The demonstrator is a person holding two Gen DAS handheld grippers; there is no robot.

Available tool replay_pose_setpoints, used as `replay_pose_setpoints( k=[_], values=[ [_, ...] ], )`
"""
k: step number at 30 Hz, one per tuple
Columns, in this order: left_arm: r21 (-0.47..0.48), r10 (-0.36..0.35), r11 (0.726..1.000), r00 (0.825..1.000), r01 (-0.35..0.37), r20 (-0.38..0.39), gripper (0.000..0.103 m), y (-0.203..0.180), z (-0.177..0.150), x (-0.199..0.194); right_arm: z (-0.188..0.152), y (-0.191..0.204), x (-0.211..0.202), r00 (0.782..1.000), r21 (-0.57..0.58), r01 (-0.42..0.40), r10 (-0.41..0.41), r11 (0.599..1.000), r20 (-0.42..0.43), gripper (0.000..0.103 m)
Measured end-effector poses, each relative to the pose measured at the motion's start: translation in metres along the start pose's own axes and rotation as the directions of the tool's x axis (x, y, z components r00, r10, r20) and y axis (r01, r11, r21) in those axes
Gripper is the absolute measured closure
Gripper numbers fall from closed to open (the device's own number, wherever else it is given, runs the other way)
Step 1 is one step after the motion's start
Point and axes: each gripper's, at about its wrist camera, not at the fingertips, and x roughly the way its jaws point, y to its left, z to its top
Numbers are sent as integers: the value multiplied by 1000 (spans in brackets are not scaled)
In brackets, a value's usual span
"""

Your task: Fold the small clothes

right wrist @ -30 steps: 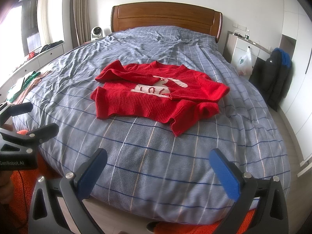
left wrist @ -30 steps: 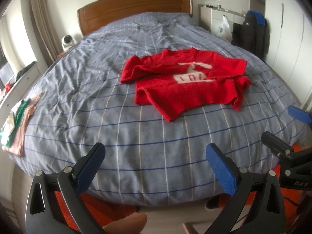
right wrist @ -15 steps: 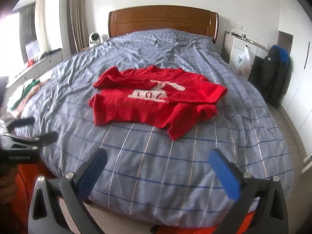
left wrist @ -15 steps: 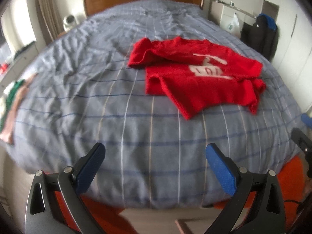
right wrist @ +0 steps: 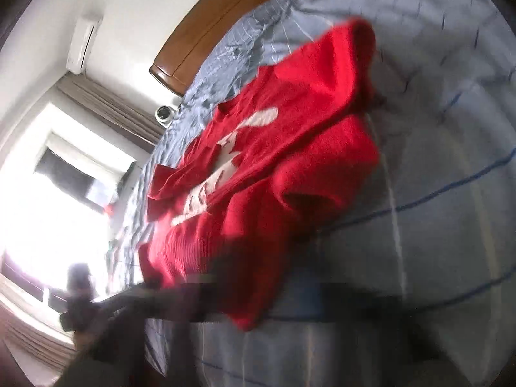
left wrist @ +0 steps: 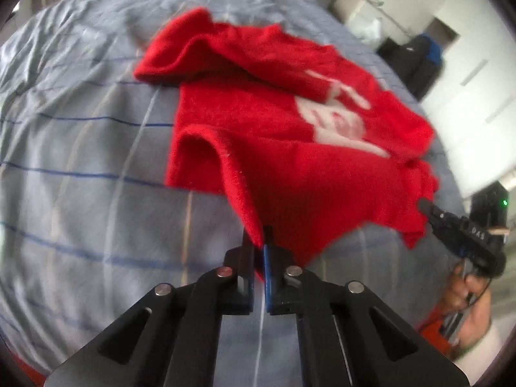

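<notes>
Red knit sweater [left wrist: 267,148] lay crumpled mid-frame on blue checked duvet [left wrist: 80,167]. My left gripper [left wrist: 258,251] pinched near hem corner, jaws closed. Right gripper [left wrist: 429,213] closed at right hem; grip unclear. Soft, floppy, light: best held by hem corners.

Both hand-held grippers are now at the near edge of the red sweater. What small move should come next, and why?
Probably lift the hem gently. The left hand-held gripper is shut on the red sweater at its near hem, the right hand-held gripper is at the other corner, and the sweater lies rumpled on the bed, so spread it first.
</notes>
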Motion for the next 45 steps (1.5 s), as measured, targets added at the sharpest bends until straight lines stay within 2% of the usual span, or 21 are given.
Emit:
replay_pose_setpoints(
  k=[2, 5, 6, 7, 8, 10, 12, 14, 16, 18, 20, 21, 23, 26, 28, 29, 32, 35, 36, 39, 45],
  values=[
    [65, -17, 998, 1000, 17, -3, 100, 4, -20, -32, -12, 15, -20, 997, -38, -63, 62, 997, -41, 97],
    [106, -25, 994, 999, 30, -45, 100, 10, -56, -60, -38, 30, -63, 987, -94, -93, 79, 991, -141, 96],
    [112, -18, 993, 998, 25, -58, 100, 11, -65, -60, -47, 32, -75, 984, -115, -79, 59, 990, -166, 97],
    [118, -4, 993, 998, 12, -70, 100, 11, -72, -56, -58, 33, -84, 983, -141, -31, 5, 989, -183, 96],
    [126, 26, 992, 996, -16, -82, 100, 12, -79, -48, -63, 31, -89, 981, -151, -3, -26, 989, -192, 92],
    [110, 56, 993, 994, -45, -99, 100, 17, -83, -36, -74, 21, -90, 978, -143, 62, -89, 988, -191, 90],
    [81, 57, 995, 993, -49, -102, 100, 25, -83, -29, -79, 9, -85, 975, -108, 109, -127, 988, -180, 75],
    [76, 56, 996, 994, -49, -94, 100, 25, -83, -31, -82, 1, -83, 978, -80, 119, -131, 990, -162, 75],
    [84, 55, 995, 995, -48, -86, 100, 24, -84, -33, -84, -4, -79, 983, -39, 97, -102, 995, -151, 74],
    [91, 63, 994, 994, -55, -88, 100, 22, -83, -29, -86, -8, -70, 987, -11, 59, -60, 998, -149, 67],
    [95, 77, 993, 993, -69, -89, 100, 19, -83, -23, -90, -5, -54, 986, 3, 20, -20, 1000, -164, 64],
    [94, 88, 992, 992, -80, -88, 100, 20, -84, -23, -92, -3, -46, 984, -11, 4, -6, 1000, -179, 70],
    [99, 107, 990, 991, -99, -81, 101, 21, -87, -26, -96, 9, -46, 976, -98, 91, -108, 991, -188, 97],
    [114, 122, 987, 991, -115, -58, 101, 17, -91, -41, -93, 25, -63, 957, -153, 197, -224, 968, -184, 97],
    [127, 114, 986, 992, -107, -51, 101, 11, -96, -47, -92, 44, -84, 932, -245, 286, -328, 926, -154, 98],
    [140, 127, 983, 991, -120, -46, 101, 7, -99, -46, -92, 44, -89, 926, -260, 302, -346, 917, -147, 98],
    [191, 219, 960, 973, -203, -68, 101, 0, -105, -19, -88, 50, -83, 901, -293, 358, -411, 886, -140, 98],
    [195, 262, 951, 962, -242, -84, 101, 5, -108, 9, -92, 19, -59, 859, -297, 419, -481, 858, -175, 98],
    [195, 268, 949, 960, -249, -80, 101, 4, -107, 9, -93, 10, -50, 857, -280, 423, -481, 862, -184, 98],
    [200, 272, 946, 960, -255, -62, 101, 4, -109, 8, -90, 3, -44, 874, -225, 418, -457, 880, -164, 98],
    [197, 288, 941, 957, -274, -44, 100, 1, -117, 8, -87, -1, -47, 886, -221, 408, -442, 886, -138, 98]
  ],
)
